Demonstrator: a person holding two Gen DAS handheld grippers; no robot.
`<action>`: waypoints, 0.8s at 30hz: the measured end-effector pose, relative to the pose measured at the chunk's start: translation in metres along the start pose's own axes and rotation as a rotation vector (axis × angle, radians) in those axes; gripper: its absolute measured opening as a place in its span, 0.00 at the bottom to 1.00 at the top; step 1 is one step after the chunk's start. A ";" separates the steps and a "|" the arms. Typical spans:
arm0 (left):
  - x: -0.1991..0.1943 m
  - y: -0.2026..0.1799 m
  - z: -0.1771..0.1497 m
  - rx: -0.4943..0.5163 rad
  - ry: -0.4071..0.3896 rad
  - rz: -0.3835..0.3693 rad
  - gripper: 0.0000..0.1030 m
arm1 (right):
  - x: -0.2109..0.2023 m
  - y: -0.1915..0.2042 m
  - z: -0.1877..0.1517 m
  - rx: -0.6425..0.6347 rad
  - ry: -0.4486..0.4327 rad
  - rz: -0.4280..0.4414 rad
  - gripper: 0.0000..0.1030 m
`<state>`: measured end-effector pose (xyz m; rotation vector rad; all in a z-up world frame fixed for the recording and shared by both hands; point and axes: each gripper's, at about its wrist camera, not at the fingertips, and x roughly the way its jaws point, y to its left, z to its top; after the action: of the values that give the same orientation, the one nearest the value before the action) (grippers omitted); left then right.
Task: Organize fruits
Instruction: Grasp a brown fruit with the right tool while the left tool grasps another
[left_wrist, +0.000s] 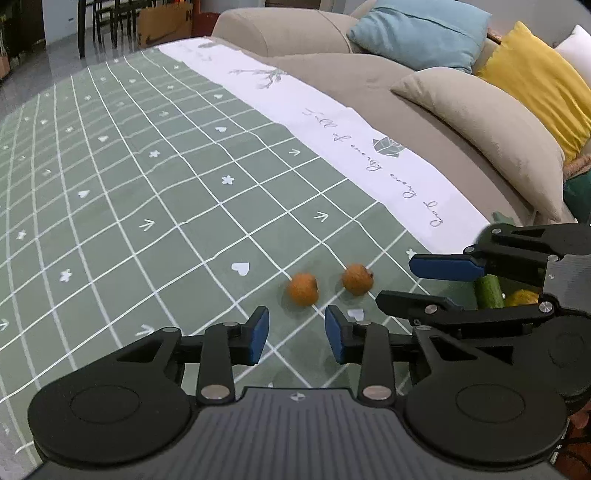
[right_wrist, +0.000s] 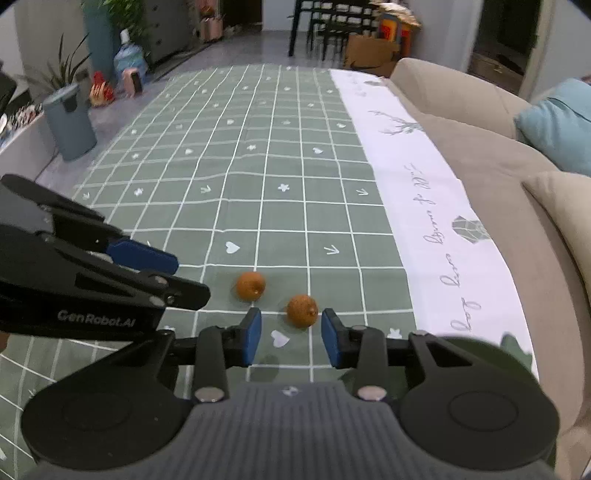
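2 small orange-brown fruits (left_wrist: 303, 289) (right_wrist: 302, 311) lie near each other on cloth.

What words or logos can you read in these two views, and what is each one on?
"GenRobot.AI": white lettering on the side of the left hand-held gripper.
Nike swoosh, a logo without words: cardboard box.
Grey cursive line on the tablecloth's white border: upside down, unreadable.

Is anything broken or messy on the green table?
Nothing looks broken or spilled. Two small orange fruits, one and the other, sit loose on the green checked tablecloth, apart from each other. Both look whole. The left gripper and right gripper are open and empty.
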<state>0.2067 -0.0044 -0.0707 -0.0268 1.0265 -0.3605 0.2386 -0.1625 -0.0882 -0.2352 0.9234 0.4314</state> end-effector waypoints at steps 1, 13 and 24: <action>0.004 0.001 0.002 -0.002 0.007 -0.003 0.39 | 0.005 -0.002 0.002 -0.006 0.011 0.004 0.32; 0.051 0.003 0.013 -0.018 0.064 -0.045 0.37 | 0.033 -0.008 0.005 -0.089 0.074 0.043 0.31; 0.052 0.003 0.014 -0.023 0.053 -0.042 0.24 | 0.040 -0.006 0.005 -0.091 0.083 0.042 0.28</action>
<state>0.2435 -0.0200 -0.1074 -0.0600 1.0842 -0.3896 0.2659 -0.1554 -0.1172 -0.3186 0.9922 0.5063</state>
